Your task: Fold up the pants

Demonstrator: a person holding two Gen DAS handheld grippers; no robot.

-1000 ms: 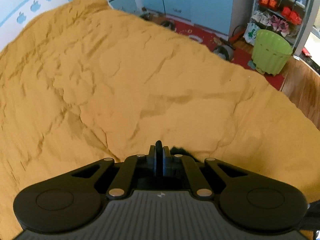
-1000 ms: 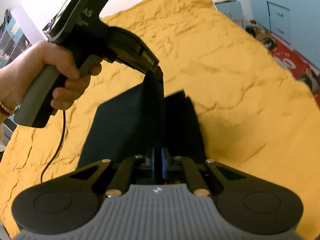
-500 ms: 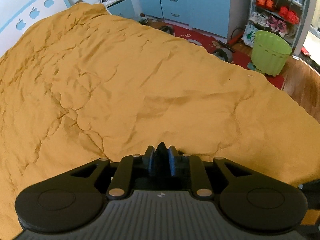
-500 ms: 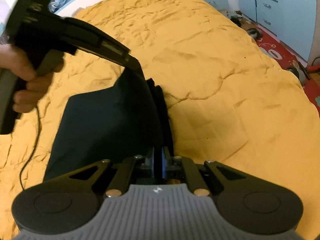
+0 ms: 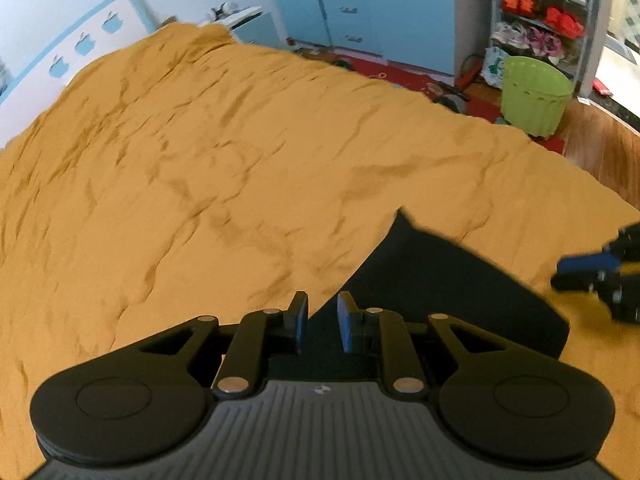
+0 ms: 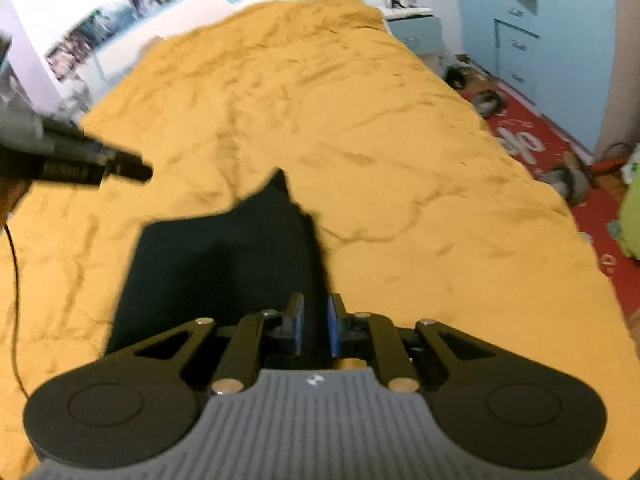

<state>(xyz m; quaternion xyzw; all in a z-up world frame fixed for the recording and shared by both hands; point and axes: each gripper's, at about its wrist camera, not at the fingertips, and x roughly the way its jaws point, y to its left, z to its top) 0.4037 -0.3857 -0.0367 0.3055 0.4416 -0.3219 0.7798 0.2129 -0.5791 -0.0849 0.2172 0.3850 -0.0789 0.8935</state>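
The black pants lie folded on the orange bedspread, one corner sticking up. They also show in the right wrist view. My left gripper is open and empty, just above the pants' near left edge. My right gripper is open and empty over the pants' near right edge. The right gripper shows at the right in the left wrist view. The left gripper shows at the left in the right wrist view, apart from the pants.
The orange bedspread covers the whole bed. Beyond the bed's right edge are a red rug, a green bin, a shoe rack and blue cabinets. A cable hangs at the left.
Both grippers have opened and let go of the pants. The pants have dropped flat on the bed. The left gripper has moved away to the left.
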